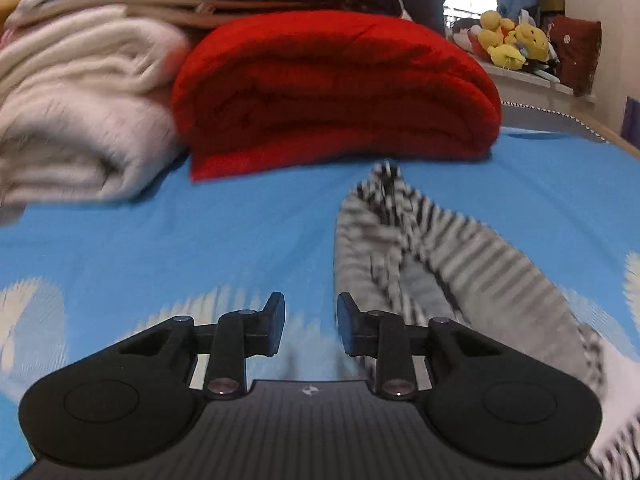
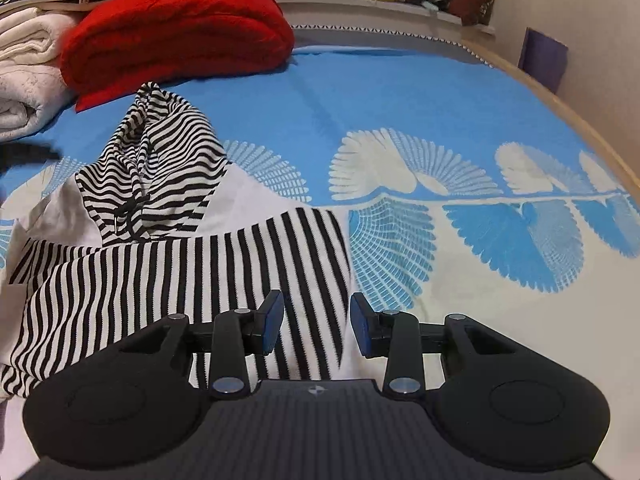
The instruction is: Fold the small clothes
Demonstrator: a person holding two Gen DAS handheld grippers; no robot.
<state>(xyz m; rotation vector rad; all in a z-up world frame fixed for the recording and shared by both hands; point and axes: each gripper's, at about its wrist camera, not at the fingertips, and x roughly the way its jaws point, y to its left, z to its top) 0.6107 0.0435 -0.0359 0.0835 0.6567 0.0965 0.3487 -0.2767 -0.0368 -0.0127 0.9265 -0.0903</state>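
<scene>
Meanwhile, a black-and-white striped hooded top [image 2: 168, 240] lies spread on a blue bedspread [image 2: 380, 92] printed with white fan-shaped leaves. Seen from the right wrist, the right gripper [image 2: 317, 326] hangs with its jaws apart and nothing between the pads; the garment's broad-striped body runs under the left pad and across part of the gap, its edge just short of the right pad, while the hood bunches up at about 10 o'clock. Whether the pads touch the cloth cannot be told.

Seen from the left wrist, the left gripper [image 1: 311, 324] also stands parted and holds nothing. That view is smeared by motion blur, but the striped top [image 1: 420, 248] appears to stretch from beside the right-hand pad up toward 1 o'clock, with bare bedspread [image 1: 200, 216] ahead of the left-hand pad.

At 12 o'clock a folded red blanket [image 1: 336, 88] rests on the bed, a cream fleecy blanket [image 1: 72, 120] touching it at 10 o'clock. Yellow plush toys [image 1: 512, 40] sit on a ledge at 1 o'clock.
</scene>
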